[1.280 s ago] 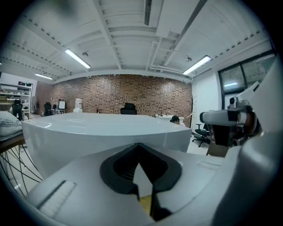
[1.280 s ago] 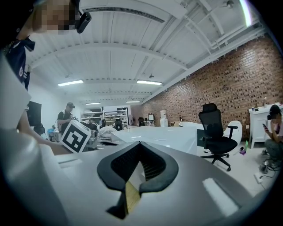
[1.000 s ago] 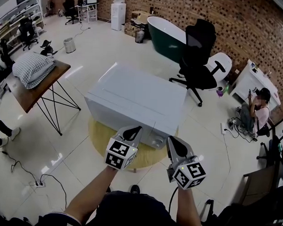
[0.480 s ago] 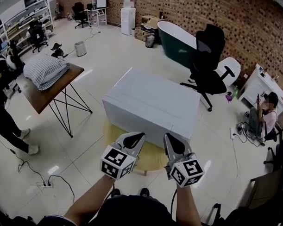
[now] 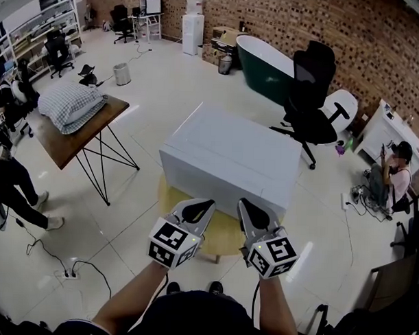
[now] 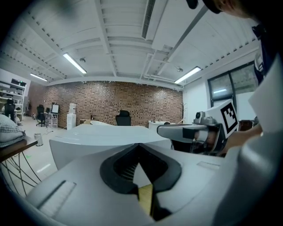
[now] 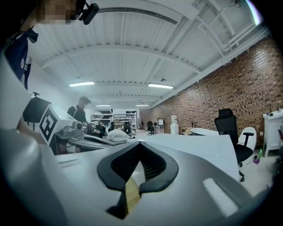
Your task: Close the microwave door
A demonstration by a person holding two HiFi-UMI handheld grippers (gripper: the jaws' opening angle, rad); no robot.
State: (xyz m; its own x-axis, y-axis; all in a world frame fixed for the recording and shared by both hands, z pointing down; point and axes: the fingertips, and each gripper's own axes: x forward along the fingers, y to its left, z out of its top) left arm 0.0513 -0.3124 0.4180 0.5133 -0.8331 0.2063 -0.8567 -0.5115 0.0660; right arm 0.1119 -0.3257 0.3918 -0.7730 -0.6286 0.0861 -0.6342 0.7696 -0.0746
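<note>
The microwave (image 5: 230, 154) is a big white box on a low round yellow table (image 5: 224, 238). Only its top and plain front face show, and no door stands out from it. My left gripper (image 5: 205, 206) and right gripper (image 5: 244, 204) hover side by side just short of that front face, touching nothing, both shut and empty. In the left gripper view the left gripper (image 6: 139, 148) points at the microwave (image 6: 101, 140), with the right gripper (image 6: 185, 131) beside it. The right gripper (image 7: 139, 145) faces the microwave (image 7: 199, 150) too.
A wooden table (image 5: 77, 135) holding a checked pillow (image 5: 69, 103) stands to the left. Behind the microwave are a black office chair (image 5: 311, 91) and a green bathtub (image 5: 265, 59). One person (image 5: 391, 178) sits at the right, another (image 5: 10, 180) stands at the left. Cables (image 5: 75, 268) lie on the floor.
Both grippers have drawn back from the microwave's front edge and stayed shut. The head view shifted, so the microwave now sits farther right. A person has walked in at the left.
</note>
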